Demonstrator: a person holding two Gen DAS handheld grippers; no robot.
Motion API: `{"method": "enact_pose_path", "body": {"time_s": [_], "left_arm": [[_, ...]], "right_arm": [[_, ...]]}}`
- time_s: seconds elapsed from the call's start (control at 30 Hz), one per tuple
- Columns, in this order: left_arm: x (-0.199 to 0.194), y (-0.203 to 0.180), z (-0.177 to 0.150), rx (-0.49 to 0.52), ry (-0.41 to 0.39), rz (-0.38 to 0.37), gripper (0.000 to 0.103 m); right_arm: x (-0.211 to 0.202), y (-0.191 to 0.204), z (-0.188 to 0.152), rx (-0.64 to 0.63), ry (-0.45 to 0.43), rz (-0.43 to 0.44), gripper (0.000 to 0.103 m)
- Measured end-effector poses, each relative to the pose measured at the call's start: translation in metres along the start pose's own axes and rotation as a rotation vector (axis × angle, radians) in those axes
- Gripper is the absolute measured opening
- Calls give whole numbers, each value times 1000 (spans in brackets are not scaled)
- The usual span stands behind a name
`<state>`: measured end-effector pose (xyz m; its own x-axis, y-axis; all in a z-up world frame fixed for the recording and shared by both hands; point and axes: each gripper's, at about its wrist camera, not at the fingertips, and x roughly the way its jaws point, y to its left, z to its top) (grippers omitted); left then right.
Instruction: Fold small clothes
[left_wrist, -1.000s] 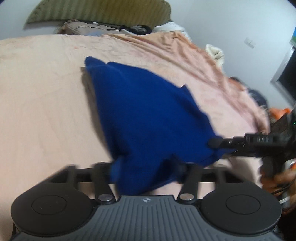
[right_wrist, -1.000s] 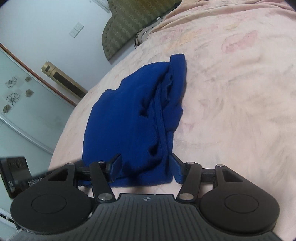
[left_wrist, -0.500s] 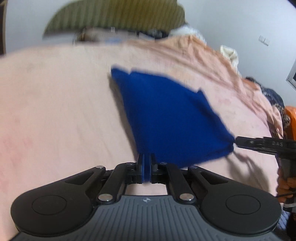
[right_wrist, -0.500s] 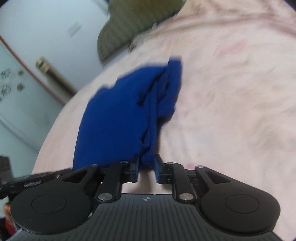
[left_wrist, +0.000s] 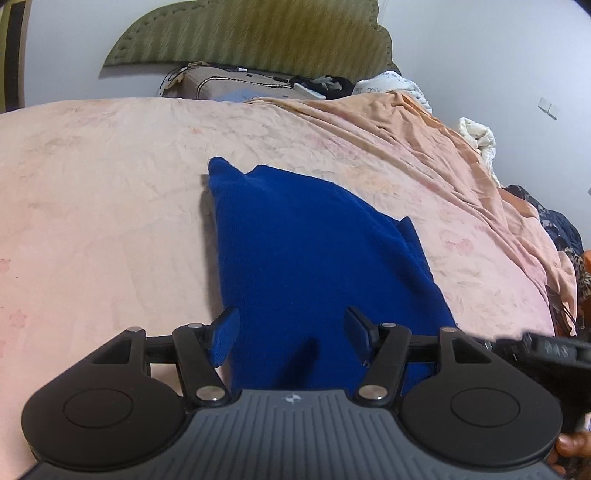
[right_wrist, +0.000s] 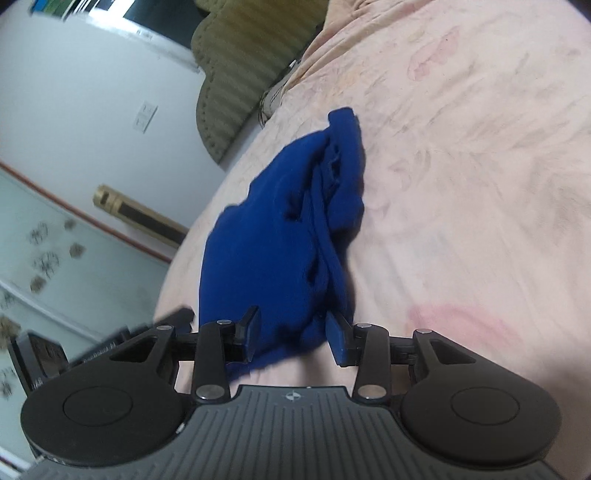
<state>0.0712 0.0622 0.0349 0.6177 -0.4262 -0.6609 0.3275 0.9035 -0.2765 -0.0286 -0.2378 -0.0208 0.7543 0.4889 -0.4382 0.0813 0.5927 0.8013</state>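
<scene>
A folded dark blue garment (left_wrist: 314, 258) lies on the pink bedsheet (left_wrist: 92, 221). My left gripper (left_wrist: 291, 338) is open, its jaws apart on either side of the garment's near edge. In the right wrist view the same garment (right_wrist: 280, 236) shows bunched folds along its right side. My right gripper (right_wrist: 293, 334) is open with its jaws apart around the garment's near corner. The right gripper's body shows at the right edge of the left wrist view (left_wrist: 546, 349), and the left gripper's body at the lower left of the right wrist view (right_wrist: 44, 354).
A green padded headboard (left_wrist: 251, 33) and a pillow with cables and clutter (left_wrist: 236, 83) stand at the far end of the bed. A rumpled orange blanket (left_wrist: 424, 125) and other clothes (left_wrist: 557, 225) lie at the right. A wall and glass door (right_wrist: 55, 221) are left of the bed.
Both grippers were shut on the garment's near edge half a second ago and have opened. The garment now lies flat on the sheet, closer to the grippers.
</scene>
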Motion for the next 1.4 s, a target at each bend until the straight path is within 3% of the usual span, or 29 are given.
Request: {"method": "enact_pose_path", "body": {"time_s": [0.17, 0.23, 0.37, 0.53, 0.6, 0.63, 0.7, 0.77, 0.87, 0.9, 0.97, 1.0, 1.07, 1.13, 1.2, 1.33, 1.4], "left_arm": [[4, -8, 3, 15, -1, 3, 62], [2, -11, 3, 28, -4, -8, 62], [2, -14, 4, 49, -5, -19, 62], [13, -23, -3, 87, 33, 31, 62], [11, -28, -8, 123, 19, 60, 62], [10, -29, -10, 133, 15, 72, 62], [12, -32, -13, 141, 22, 89, 62], [14, -34, -16, 147, 31, 113, 62], [12, -38, -22, 170, 24, 145, 62], [11, -39, -24, 172, 24, 154, 62], [8, -41, -27, 178, 23, 169, 62], [6, -42, -28, 182, 22, 180, 65], [3, -44, -31, 191, 18, 206, 74], [0, -46, -33, 190, 11, 230, 75], [-3, -49, -35, 182, 16, 254, 77], [-7, -51, -41, 172, 29, 292, 80], [-10, -51, -44, 171, 34, 311, 80]], "right_arm": [[22, 0, 19, 50, -57, 37, 39], [24, 8, 21, 10, -56, 13, 9], [7, 24, 11, -79, -39, -30, 9], [11, 21, 4, -157, -8, -159, 9], [12, 24, 4, -184, 9, -177, 22], [9, 31, 3, -224, -13, -212, 24], [0, 51, -1, -335, -109, -281, 40], [-1, 73, -4, -452, -174, -296, 40], [18, 94, -11, -587, -137, -280, 41], [27, 93, -13, -604, -104, -276, 40], [48, 84, -14, -596, -33, -363, 40], [53, 80, -14, -583, -29, -411, 40], [41, 83, -17, -570, -74, -394, 44], [28, 92, -21, -591, -104, -366, 59], [25, 100, -25, -630, -119, -403, 87], [16, 100, -33, -646, -114, -453, 93], [13, 97, -34, -633, -109, -455, 102]]}}
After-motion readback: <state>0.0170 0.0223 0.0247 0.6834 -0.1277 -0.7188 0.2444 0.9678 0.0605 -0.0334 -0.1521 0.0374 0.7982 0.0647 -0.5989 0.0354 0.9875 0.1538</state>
